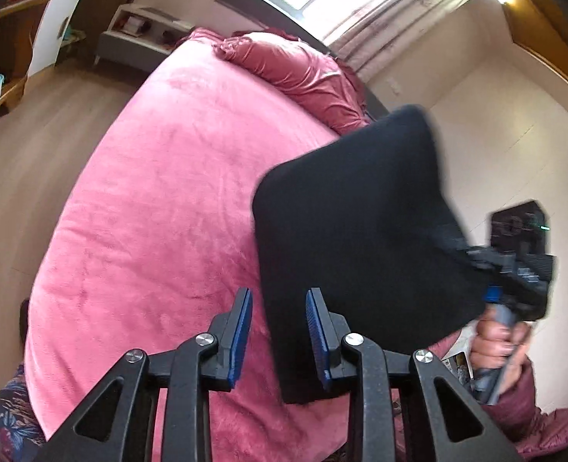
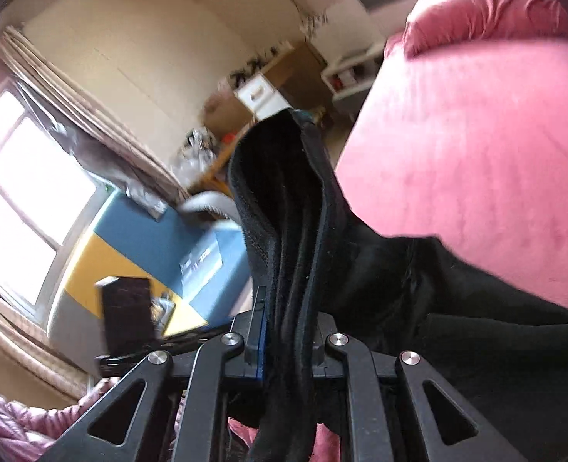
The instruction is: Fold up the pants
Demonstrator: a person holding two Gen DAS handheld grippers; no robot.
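Observation:
The black pants (image 1: pixel 361 238) hang folded in the air above the right side of the pink bed (image 1: pixel 168 192). My right gripper (image 1: pixel 472 258) is shut on their right edge and holds them up. In the right wrist view several black layers of the pants (image 2: pixel 287 269) pass between my right gripper's (image 2: pixel 287 327) jaws, and the rest drapes to the right. My left gripper (image 1: pixel 280 315) is open and empty, with its blue pads at the pants' lower left edge, not touching them.
A pink pillow (image 1: pixel 303 73) lies at the head of the bed. A white shelf unit (image 1: pixel 141 27) and wooden furniture stand at the far left on wood floor. A window with curtains (image 1: pixel 380 11) is behind the bed. A blue and yellow box (image 2: pixel 149 246) sits by another window.

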